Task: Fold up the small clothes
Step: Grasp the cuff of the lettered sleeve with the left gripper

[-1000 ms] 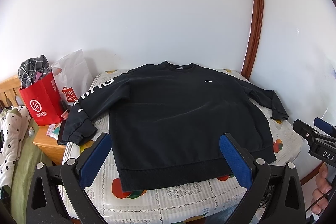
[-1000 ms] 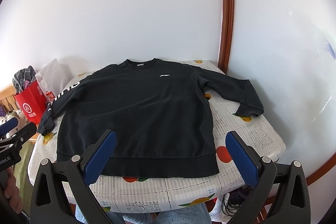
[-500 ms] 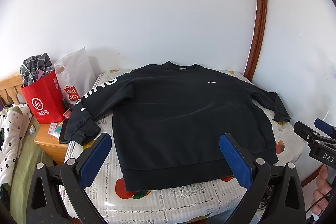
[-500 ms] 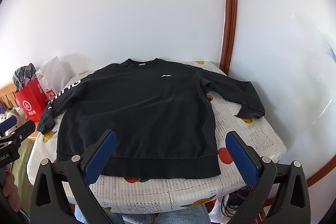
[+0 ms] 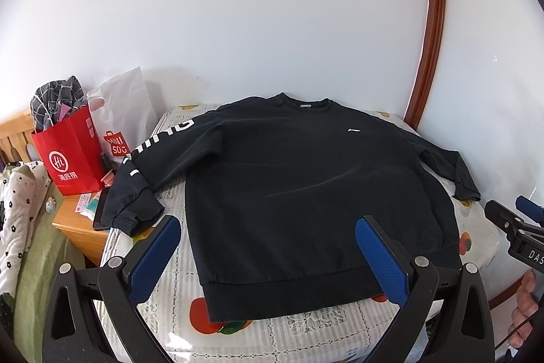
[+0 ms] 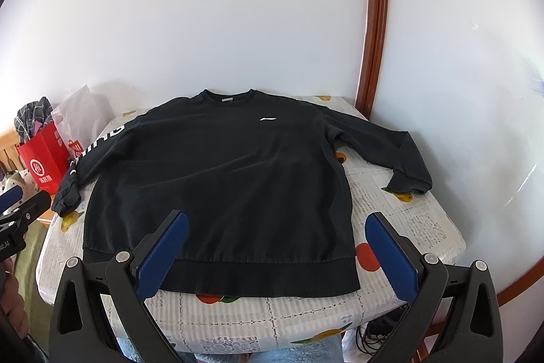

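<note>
Sweatshirt laid flat, fold not yet begun; both grippers wide open and empty.

The black sweatshirt (image 6: 217, 186) lies face-up on the counter (image 6: 418, 227), collar toward the wall. Left gripper (image 5: 268, 247) and right gripper (image 6: 277, 244) hover above its hem, jaws apart, touching nothing. Recommended: pinch each sleeve at the cuff and fold inward across the sweatshirt's chest, keeping the cloth flat.

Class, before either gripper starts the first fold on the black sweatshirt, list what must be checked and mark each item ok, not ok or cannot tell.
1. Black long-sleeved sweatshirt lies flat, front up: ok.
2. Both sleeves spread out: ok.
3. Lettered sleeve fully on the fruit-print tablecloth: not ok, its cuff overhangs the edge.
4. Left gripper open, empty: ok.
5. Right gripper open, empty: ok.
6. Hem straight: ok.
</note>
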A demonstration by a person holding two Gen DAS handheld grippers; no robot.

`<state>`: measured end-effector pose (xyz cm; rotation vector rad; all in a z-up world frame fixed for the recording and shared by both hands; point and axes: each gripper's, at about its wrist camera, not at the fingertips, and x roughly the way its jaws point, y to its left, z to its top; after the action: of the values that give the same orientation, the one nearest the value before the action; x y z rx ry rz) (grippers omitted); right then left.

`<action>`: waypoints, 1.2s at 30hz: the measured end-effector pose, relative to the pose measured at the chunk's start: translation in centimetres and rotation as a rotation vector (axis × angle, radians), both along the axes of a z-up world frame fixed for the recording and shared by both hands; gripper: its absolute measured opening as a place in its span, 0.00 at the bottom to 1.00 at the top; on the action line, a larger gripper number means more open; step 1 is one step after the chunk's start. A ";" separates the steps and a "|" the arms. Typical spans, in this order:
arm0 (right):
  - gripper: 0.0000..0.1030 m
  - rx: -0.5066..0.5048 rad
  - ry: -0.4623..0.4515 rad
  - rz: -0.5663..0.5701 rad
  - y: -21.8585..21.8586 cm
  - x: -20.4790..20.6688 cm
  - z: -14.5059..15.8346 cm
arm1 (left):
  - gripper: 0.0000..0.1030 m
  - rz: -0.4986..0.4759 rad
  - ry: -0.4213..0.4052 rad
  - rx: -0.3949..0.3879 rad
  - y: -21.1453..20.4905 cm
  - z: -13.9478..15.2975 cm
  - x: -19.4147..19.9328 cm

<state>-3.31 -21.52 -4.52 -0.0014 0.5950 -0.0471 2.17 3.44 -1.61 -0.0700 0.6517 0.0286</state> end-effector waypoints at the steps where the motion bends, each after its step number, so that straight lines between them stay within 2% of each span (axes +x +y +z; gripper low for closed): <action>1: 1.00 0.002 0.003 0.001 0.0 0.3 -0.2 | 1.00 0.001 0.015 -0.004 0.2 -0.4 0.5; 10: 1.00 0.024 0.090 -0.018 -0.3 4.5 -2.7 | 1.00 0.045 0.128 -0.013 2.6 -3.8 5.1; 15: 1.00 0.017 0.125 -0.017 0.2 7.4 -3.7 | 0.99 0.115 0.175 0.011 6.1 -6.0 7.7; 18: 1.00 0.021 0.140 -0.026 0.4 9.2 -4.3 | 0.98 0.194 0.207 0.037 9.0 -7.6 9.1; 21: 1.00 0.020 0.167 -0.041 1.1 10.9 -4.9 | 0.90 0.266 0.236 0.045 12.1 -9.2 10.6; 26: 1.00 0.008 0.161 -0.017 3.2 12.5 -4.9 | 0.86 0.308 0.268 0.005 15.4 -11.3 12.4; 31: 1.00 -0.011 0.182 0.010 5.3 13.9 -5.7 | 0.70 0.321 0.298 0.030 16.7 -13.4 13.7; 33: 1.00 -0.027 0.194 0.015 5.9 14.3 -6.2 | 0.70 0.313 0.303 0.050 16.7 -14.0 14.2; 36: 1.00 -0.041 0.214 0.030 6.6 15.0 -6.9 | 0.63 0.317 0.302 0.104 16.4 -14.6 14.7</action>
<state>11.67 -14.92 -11.38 -0.0554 0.8082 -0.0296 16.86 19.87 -16.23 -0.0682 0.9344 0.3847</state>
